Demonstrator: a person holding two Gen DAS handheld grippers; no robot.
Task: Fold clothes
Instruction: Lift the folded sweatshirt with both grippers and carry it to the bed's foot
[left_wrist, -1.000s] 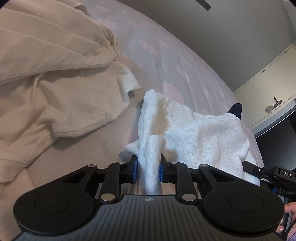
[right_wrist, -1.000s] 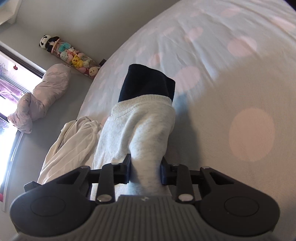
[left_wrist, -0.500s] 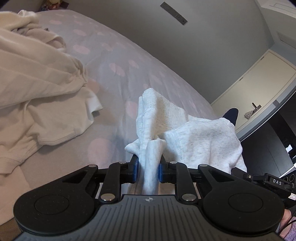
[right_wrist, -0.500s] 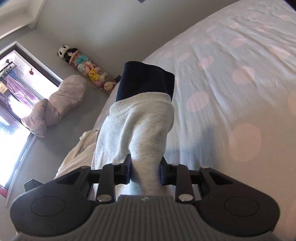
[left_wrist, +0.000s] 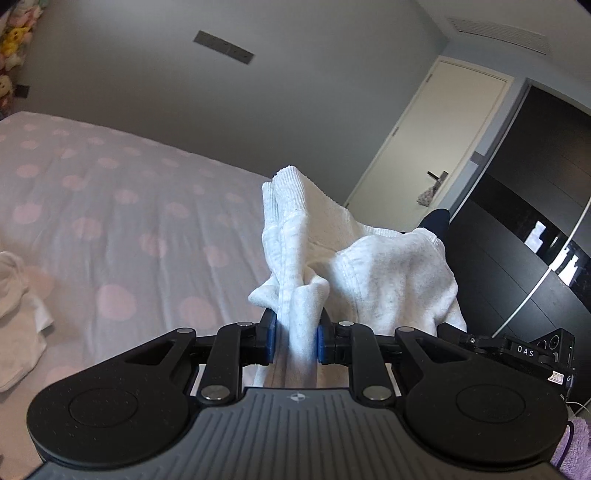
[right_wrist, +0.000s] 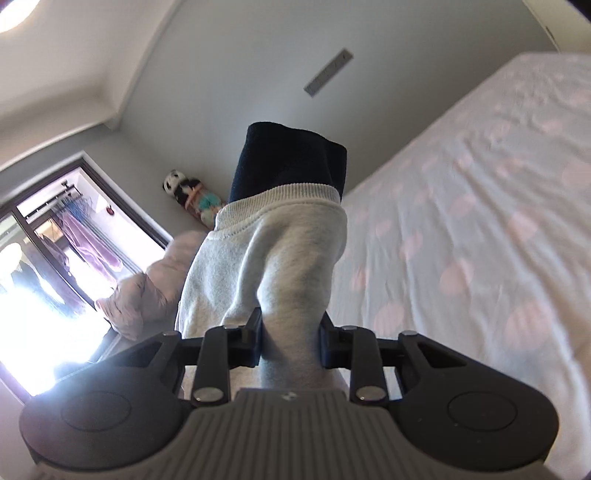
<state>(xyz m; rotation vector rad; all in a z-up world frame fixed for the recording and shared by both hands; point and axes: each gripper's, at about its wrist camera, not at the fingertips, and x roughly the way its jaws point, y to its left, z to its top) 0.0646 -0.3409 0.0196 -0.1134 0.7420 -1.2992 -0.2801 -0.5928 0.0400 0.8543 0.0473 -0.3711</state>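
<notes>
Both hand-held grippers, left and right, pinch the grey garment; "DAS" marks the right one.

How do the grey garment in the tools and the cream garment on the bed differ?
The grey garment is light grey with a navy cuff; the cream garment is off-white. The grey one is clamped by the left tool and right tool; the cream one lies loose on the bed. Both are crumpled, unfolded.

Garment above bed, door behind, other clothes on bed's left
</notes>
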